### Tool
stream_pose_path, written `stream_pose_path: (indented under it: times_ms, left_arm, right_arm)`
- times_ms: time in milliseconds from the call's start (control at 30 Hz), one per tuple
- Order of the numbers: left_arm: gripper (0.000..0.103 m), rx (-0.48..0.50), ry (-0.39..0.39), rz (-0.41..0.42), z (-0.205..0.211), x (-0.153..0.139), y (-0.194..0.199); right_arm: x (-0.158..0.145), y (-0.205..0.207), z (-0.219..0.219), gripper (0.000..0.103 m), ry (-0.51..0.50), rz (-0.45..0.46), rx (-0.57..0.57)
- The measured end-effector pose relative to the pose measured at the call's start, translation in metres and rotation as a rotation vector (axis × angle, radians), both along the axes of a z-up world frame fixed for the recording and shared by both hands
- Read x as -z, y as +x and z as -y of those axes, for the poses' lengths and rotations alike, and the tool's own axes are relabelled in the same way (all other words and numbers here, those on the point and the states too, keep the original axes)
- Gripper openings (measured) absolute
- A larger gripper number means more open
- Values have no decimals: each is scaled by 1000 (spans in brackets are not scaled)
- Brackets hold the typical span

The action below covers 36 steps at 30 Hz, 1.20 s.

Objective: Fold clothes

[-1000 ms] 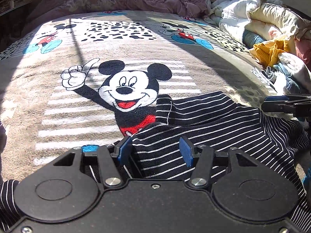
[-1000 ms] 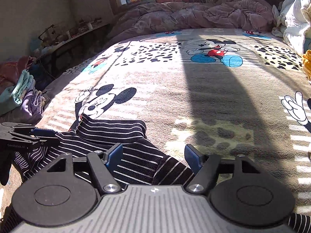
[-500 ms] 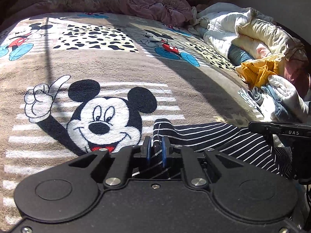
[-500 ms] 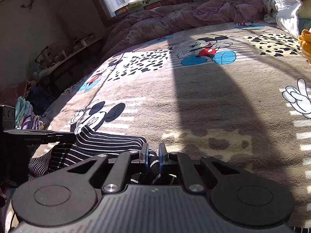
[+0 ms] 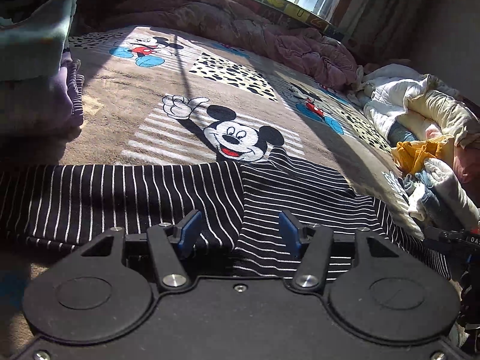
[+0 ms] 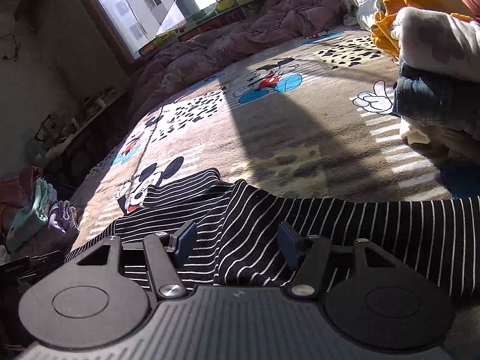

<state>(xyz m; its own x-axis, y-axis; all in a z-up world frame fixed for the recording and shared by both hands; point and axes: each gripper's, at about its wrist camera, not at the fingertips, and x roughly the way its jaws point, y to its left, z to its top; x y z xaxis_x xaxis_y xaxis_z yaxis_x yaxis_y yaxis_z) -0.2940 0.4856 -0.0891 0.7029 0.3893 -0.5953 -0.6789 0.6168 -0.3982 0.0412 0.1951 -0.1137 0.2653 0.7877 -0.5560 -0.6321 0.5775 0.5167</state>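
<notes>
Both grippers have swung apart since the earlier frames, each drawing a sleeve of the striped top outward; the jaws, clamped on cloth half a second ago, have just been opening. Left gripper (image 5: 238, 229): jaws about half open, blue pads clear of the cloth, nothing held; the top (image 5: 300, 198) lies under and between them. Right gripper (image 6: 235, 240): jaws likewise about half open, holding nothing, the top (image 6: 249, 219) beneath. Top: black with thin white stripes, spread flat on the near part of the bed; left sleeve (image 5: 90, 192) stretched out to the left, right sleeve (image 6: 405, 228) stretched out to the right, one corner of the body reaching the mouse face beyond. Blanket (image 5: 126, 114): tan, printed with cartoon mice and spotted panels, partly in sun, partly in shadow. Stack (image 5: 33, 60) of teal and lilac garments at the bed's left edge. Heap (image 5: 420, 126) of unfolded clothes, white, yellow, denim, along the right edge. Quilt (image 5: 240, 33), mauve, rumpled, across the far end. Window (image 6: 168, 3) behind it.
</notes>
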Motion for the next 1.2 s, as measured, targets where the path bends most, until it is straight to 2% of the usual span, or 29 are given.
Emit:
stream_pose_path:
  times_ms: [67, 133, 200, 267, 333, 400, 433, 467, 500, 600, 733, 867, 1033, 1100, 1200]
  left_arm:
    - [66, -52, -65, 38, 30, 8, -34]
    - [66, -103, -124, 38, 57, 25, -64]
    - [66, -127, -217, 51, 71, 42, -82]
    - [66, -146, -288, 93, 83, 57, -94]
    - [65, -149, -319, 131, 90, 61, -97]
    - [52, -134, -349, 147, 96, 62, -96]
    - [24, -112, -368, 136, 98, 62, -92]
    - [10, -107, -380, 111, 99, 61, -88]
    - [9, -112, -397, 111, 98, 60, -85]
    - [7, -152, -530, 271, 82, 56, -85]
    - [7, -228, -613, 361, 60, 43, -80]
    - [7, -272, -665, 381, 53, 39, -75]
    - [7, -288, -679, 380, 71, 37, -94]
    - [7, -291, -655, 371, 81, 37, -108]
    - [8, -299, -580, 259, 90, 54, -118]
  right_arm:
    - [16, -28, 35, 67, 5, -69, 33]
    - [36, -54, 60, 67, 14, -152, 35]
    - [52, -77, 82, 68, 30, -221, 36]
    - [59, -94, 92, 68, 68, -243, 35]
    - [65, -108, 102, 68, 106, -277, 34]
    - [68, -114, 104, 62, 115, -319, 38]
    - [69, -117, 104, 58, 111, -330, 41]
    - [71, -118, 103, 41, 108, -356, 39]
    - [73, -116, 102, 13, 111, -404, 33]
    - [76, -103, 103, 11, 211, -561, 85]
    - [65, -74, 99, 11, 344, -722, 190]
    - [55, -63, 83, 11, 343, -738, 215]
    - [46, -74, 91, 11, 336, -710, 194]
    - [45, -84, 107, 11, 329, -698, 181]
    - [65, -96, 122, 12, 208, -675, 195]
